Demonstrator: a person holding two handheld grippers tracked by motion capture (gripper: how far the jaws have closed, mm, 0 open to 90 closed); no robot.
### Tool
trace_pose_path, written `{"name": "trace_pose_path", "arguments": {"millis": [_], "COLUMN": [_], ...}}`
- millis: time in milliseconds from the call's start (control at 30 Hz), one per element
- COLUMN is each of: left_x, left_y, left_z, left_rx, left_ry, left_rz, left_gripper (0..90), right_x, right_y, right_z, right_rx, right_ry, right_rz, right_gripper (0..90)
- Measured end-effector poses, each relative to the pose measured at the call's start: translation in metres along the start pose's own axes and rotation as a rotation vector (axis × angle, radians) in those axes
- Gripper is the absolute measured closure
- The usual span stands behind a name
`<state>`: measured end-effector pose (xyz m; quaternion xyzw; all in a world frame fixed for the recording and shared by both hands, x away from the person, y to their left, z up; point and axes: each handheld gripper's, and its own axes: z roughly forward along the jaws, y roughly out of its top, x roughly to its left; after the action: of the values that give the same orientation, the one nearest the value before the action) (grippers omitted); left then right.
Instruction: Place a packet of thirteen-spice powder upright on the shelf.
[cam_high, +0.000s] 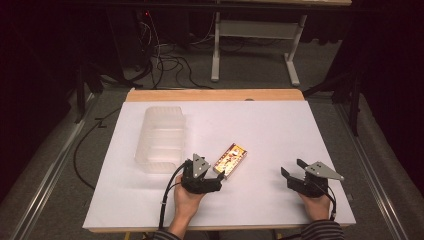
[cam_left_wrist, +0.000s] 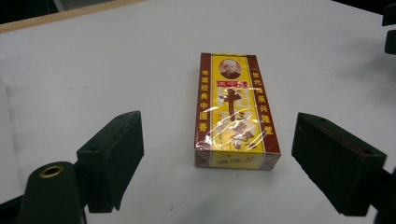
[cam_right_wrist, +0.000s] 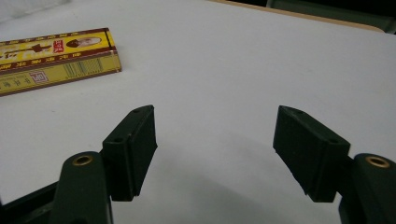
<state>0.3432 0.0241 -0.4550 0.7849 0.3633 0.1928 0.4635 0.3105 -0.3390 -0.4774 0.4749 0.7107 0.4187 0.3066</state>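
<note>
A flat yellow and maroon box (cam_high: 230, 160) wrapped in clear film lies on the white tabletop (cam_high: 280, 125), a little left of the middle near the front. My left gripper (cam_high: 216, 176) rests just in front of the box and points at it. In the left gripper view the jaws of the left gripper (cam_left_wrist: 222, 140) stand wide on either side of the box's (cam_left_wrist: 236, 116) near end, and neither pad touches it. My right gripper (cam_high: 291, 176) sits at the front right, open over bare table (cam_right_wrist: 215, 135). The box (cam_right_wrist: 51, 58) lies off to its left.
A clear plastic bin (cam_high: 161, 137) stands on the left part of the table, behind the left gripper. A wooden strip (cam_high: 215, 95) runs along the table's far edge. Cables and the legs of another table (cam_high: 216, 50) are on the floor beyond.
</note>
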Motion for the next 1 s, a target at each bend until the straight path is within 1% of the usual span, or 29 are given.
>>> {"name": "trace_pose_path", "arguments": {"millis": [100,167,200,333,500,567,633,800,900,933,1000], "left_x": [-0.001,-0.002,-0.003,-0.004,-0.005,-0.006,-0.009,-0.012,-0.015,-0.016,-0.019], "left_y": [0.006,0.007,0.009,0.012,0.017,0.020,0.024,0.034,0.042,0.046,0.048], "left_z": [0.003,0.005,0.006,0.008,0.010,0.013,0.016,0.026,0.032,0.036,0.044], "left_rx": [0.008,0.012,0.021,0.037,0.048,0.065,0.065,0.081,0.072,0.081,0.093], "left_ry": [-0.017,-0.020,-0.027,-0.025,-0.025,-0.024,-0.027,-0.035,-0.041,-0.052,-0.047], "left_rz": [-0.008,-0.014,-0.004,-0.009,-0.021,-0.017,-0.016,-0.009,-0.009,-0.006,0.009], "left_gripper": [17.3,17.1,16.9,16.6,16.2,15.9,15.9,15.6,15.5,15.5,15.4], "right_x": [0.000,0.000,0.000,0.000,-0.001,-0.001,0.000,0.000,0.000,0.000,0.000], "right_y": [0.000,0.000,0.000,0.000,0.001,0.001,0.001,0.001,0.000,0.000,0.000], "right_z": [0.000,0.000,0.000,0.001,0.002,0.002,0.002,0.001,0.001,0.001,0.000], "right_rx": [-0.001,0.000,-0.001,0.003,0.024,0.017,0.013,0.008,0.004,0.003,0.000], "right_ry": [0.001,0.002,0.003,0.003,0.001,0.000,0.000,0.004,0.002,0.002,0.004], "right_rz": [0.002,-0.001,-0.007,-0.008,0.004,-0.006,-0.005,-0.015,-0.011,-0.009,-0.008], "right_gripper": [30.7,30.7,30.7,31.1,31.6,31.6,31.5,31.4,31.4,31.4,31.3]}}
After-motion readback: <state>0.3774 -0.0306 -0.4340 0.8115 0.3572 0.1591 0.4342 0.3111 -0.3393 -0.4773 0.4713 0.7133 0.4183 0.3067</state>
